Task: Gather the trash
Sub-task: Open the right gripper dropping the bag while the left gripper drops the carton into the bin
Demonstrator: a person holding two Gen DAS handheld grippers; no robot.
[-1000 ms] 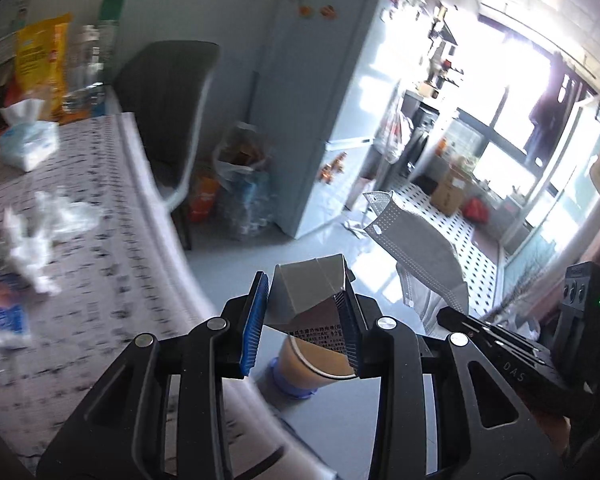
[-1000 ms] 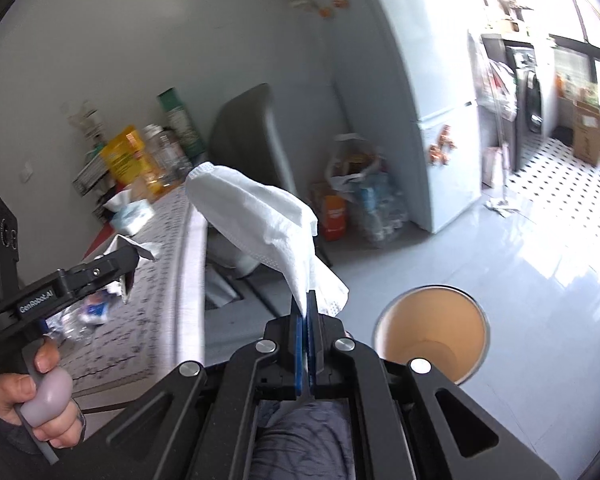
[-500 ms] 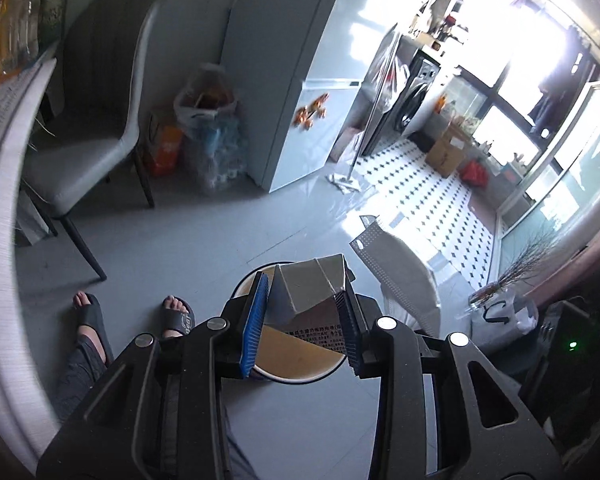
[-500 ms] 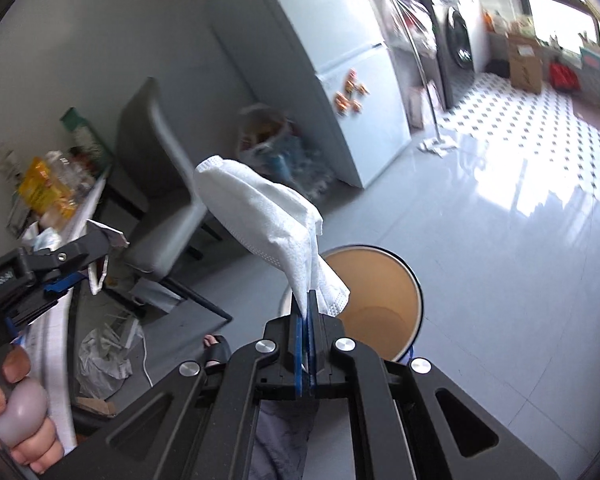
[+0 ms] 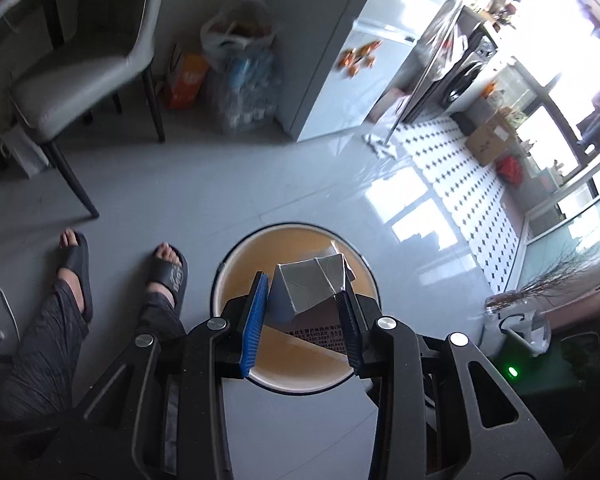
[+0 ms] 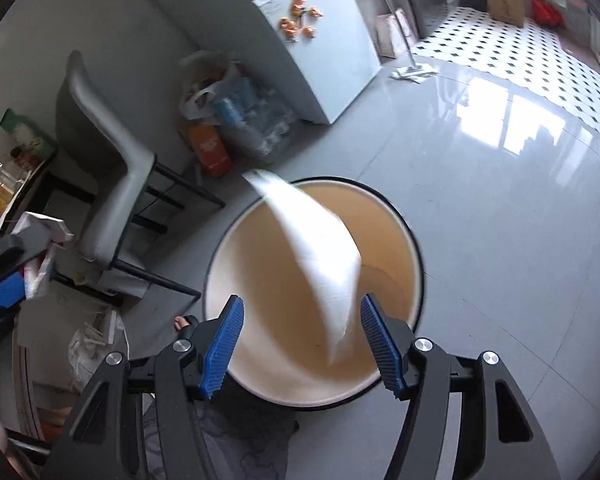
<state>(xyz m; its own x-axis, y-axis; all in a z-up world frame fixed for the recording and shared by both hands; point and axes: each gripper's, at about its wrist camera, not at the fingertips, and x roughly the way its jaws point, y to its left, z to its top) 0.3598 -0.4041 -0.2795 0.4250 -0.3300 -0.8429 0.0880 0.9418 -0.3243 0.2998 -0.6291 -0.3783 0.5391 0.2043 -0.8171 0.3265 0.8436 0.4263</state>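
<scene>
While the left gripper [image 5: 302, 312] is clamped on a crumpled grey carton [image 5: 310, 290], with printed text showing on its lower face, the right gripper [image 6: 302, 338] is spread wide with nothing between the blue pads [image 6: 222, 346]. So one piece is held and the other isn't.

Going outward from the right tongs: a white face mask [image 6: 320, 264] is seen blurred right in the gap, not touched by either pad as far as can be told, with its long axis running from the far-left rim down toward the near-right side. It looks loose over the mouth of the trash bin [image 6: 414, 276], so it's probably dropping in, though that's a guess from the blur.

Going outward from the left tongs: the carton is pinched side to side, its folded end pointed away from the camera, and the same tan-lined bin [image 5: 236, 248] is sat directly below and beyond it. That's the relation that matters here: bin under carton, basically centred. Only a release seems needed, no real reach.

Further out, sandalled feet [image 5: 166, 264] are planted just left of the bin, a grey chair [image 5: 88, 68] stands beyond those, and bagged bottles [image 5: 240, 92] are piled by the fridge [image 6: 320, 40]. More scraps could be waiting on the table edge at far left in the right view, but that's too small to tell.
</scene>
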